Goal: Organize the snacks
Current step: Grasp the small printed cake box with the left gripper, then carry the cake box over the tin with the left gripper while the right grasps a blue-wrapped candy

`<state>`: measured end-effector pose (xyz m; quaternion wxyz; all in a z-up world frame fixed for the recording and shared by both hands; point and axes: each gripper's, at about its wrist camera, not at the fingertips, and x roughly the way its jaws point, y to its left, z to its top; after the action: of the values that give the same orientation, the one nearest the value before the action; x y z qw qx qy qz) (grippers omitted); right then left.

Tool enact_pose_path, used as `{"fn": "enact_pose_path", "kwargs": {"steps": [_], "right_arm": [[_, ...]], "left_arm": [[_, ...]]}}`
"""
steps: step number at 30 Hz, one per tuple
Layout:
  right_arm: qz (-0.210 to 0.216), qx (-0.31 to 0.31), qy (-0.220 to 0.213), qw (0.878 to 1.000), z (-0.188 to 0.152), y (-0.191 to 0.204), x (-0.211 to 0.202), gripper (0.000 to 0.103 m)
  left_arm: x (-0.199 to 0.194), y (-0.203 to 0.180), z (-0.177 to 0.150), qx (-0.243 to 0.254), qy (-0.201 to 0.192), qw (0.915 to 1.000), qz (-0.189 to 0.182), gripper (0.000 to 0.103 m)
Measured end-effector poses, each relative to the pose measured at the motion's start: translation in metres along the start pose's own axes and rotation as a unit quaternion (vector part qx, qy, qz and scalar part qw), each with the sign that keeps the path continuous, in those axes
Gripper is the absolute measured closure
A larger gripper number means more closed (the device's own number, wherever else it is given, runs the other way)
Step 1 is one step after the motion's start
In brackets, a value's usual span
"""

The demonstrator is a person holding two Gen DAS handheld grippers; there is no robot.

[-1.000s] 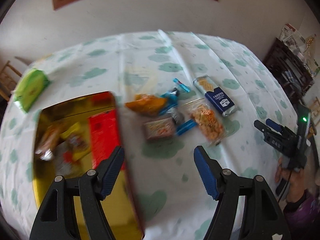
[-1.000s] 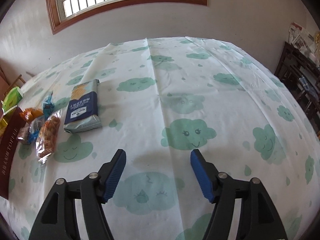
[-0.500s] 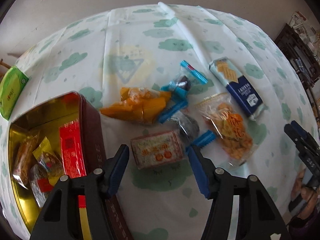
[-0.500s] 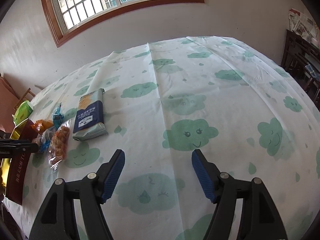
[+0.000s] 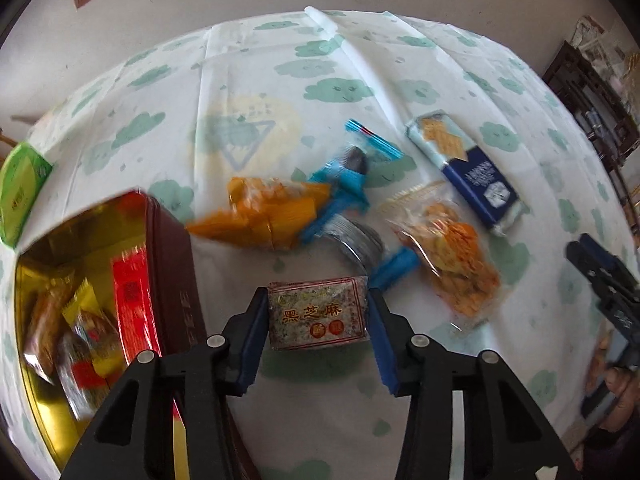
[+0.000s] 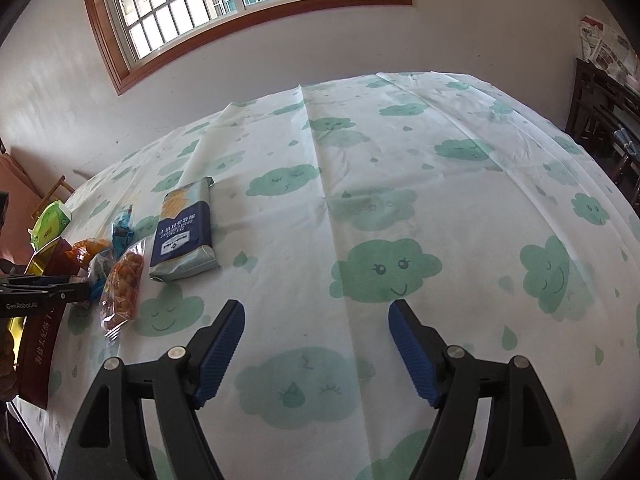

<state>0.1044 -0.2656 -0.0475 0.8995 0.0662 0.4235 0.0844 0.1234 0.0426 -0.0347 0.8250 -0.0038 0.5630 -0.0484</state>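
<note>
My left gripper (image 5: 318, 308) is shut on a small rectangular sesame snack pack (image 5: 318, 314) with Chinese print, its blue pads against both short ends, low over the tablecloth. To its left stands an open gold-lined red tin (image 5: 168, 248) holding several wrapped snacks. Beyond lie an orange packet (image 5: 260, 212), blue-wrapped candies (image 5: 344, 184), a clear bag of orange crackers (image 5: 448, 252) and a navy cracker pack (image 5: 472, 172). My right gripper (image 6: 316, 332) is open and empty over bare tablecloth; the navy pack (image 6: 186, 232) lies to its far left.
A green box (image 5: 20, 188) lies at the table's left edge. Dark wooden furniture (image 6: 604, 112) stands to the right of the table. The wall and a window (image 6: 240, 4) are behind. The right gripper shows at the right of the left wrist view (image 5: 600, 276).
My left gripper moved down and forward from beside the tin to the sesame pack and closed on it. My right gripper stayed open and hardly moved.
</note>
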Motion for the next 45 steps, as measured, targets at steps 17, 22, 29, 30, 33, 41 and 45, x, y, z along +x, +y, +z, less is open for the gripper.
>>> {"fn": "enact_pose_path", "kwargs": {"steps": [17,22,29,30,33,41,45], "right_arm": [[0.118,-0.065,-0.037,0.990,0.005,0.047,-0.025,0.027],[0.206,-0.206,-0.012,0.957,0.018,0.145,-0.023,0.048],[0.190,-0.267,0.049,0.943,0.027,0.208,0.035,0.058],[0.186,-0.271,0.055,0.943,0.028,0.212,0.041,0.058],[0.170,-0.279,0.075,0.942,0.029,0.222,0.059,0.058],[0.138,-0.298,0.100,0.939,0.028,0.240,0.080,0.077],[0.155,-0.286,0.067,0.943,0.020,0.234,0.049,0.079]], "left_arm": [[-0.096,-0.015,-0.090,-0.060,-0.069,0.9951,-0.036,0.060],[-0.119,0.001,-0.098,-0.075,-0.092,0.9925,-0.025,0.060],[-0.139,0.036,-0.113,-0.098,-0.112,0.9889,-0.005,0.060],[-0.140,0.040,-0.114,-0.102,-0.113,0.9884,-0.003,0.060],[-0.145,0.054,-0.120,-0.114,-0.117,0.9866,0.001,0.060],[-0.149,0.082,-0.132,-0.133,-0.120,0.9835,0.026,0.060],[-0.146,0.099,-0.137,-0.136,-0.122,0.9820,0.047,0.060]]}}
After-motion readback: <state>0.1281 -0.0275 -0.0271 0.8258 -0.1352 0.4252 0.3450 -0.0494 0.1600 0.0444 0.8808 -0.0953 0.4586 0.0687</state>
